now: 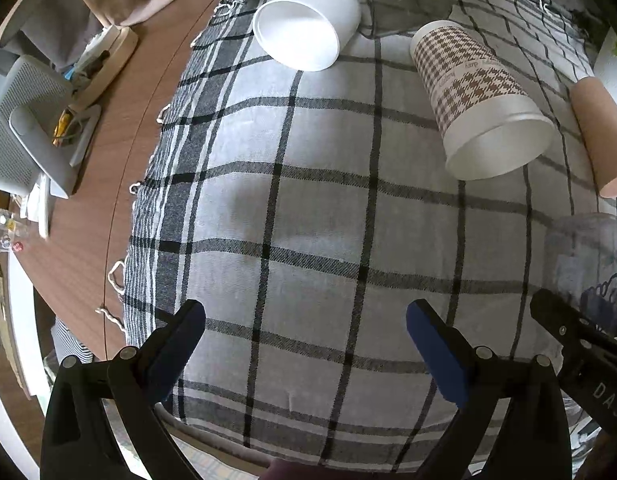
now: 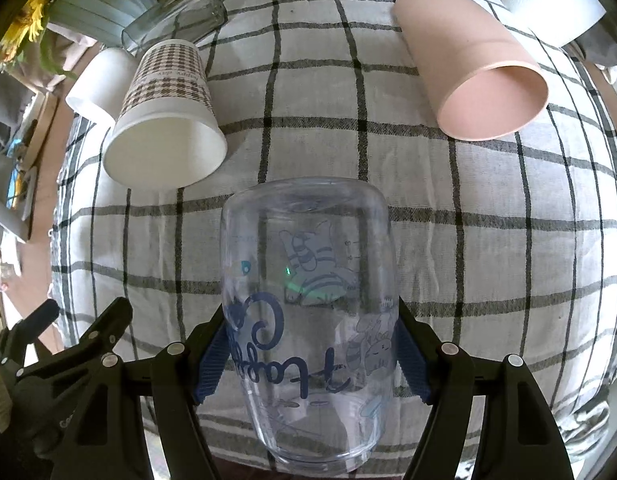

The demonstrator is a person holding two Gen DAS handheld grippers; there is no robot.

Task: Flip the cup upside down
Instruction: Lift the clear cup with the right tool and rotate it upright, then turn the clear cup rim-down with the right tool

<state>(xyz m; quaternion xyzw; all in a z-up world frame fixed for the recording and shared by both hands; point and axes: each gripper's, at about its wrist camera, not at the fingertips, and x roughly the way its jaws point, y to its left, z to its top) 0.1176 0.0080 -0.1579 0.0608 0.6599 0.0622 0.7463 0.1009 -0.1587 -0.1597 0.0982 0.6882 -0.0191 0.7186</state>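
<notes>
Right hand-held gripper point(image 2: 308, 352) is clenched on the clear printed cup point(image 2: 308, 300), blue pads pressing both side walls low on the body. The cup points away from the camera, closed base far, open rim near the lens, print reading inverted, so it looks partway through the flip or already turned over. Gripping the sides leaves the rim free to meet the checked cloth point(image 2: 488, 240) on the desk point(image 1: 88, 200). Cannot tell if the cup is touching the cloth or held just above it.

Left hand-held gripper point(image 1: 306, 332) is released, jaws wide apart with nothing between them, hovering over bare cloth just beside the right one, likely parked out of the way.

Other cups lie on their sides further back: houndstooth paper cup point(image 2: 164, 120), pink cup point(image 2: 480, 68), white cup point(image 1: 304, 24), and a glass point(image 2: 176, 12). None is close to the held cup, so there is room to set it down.
</notes>
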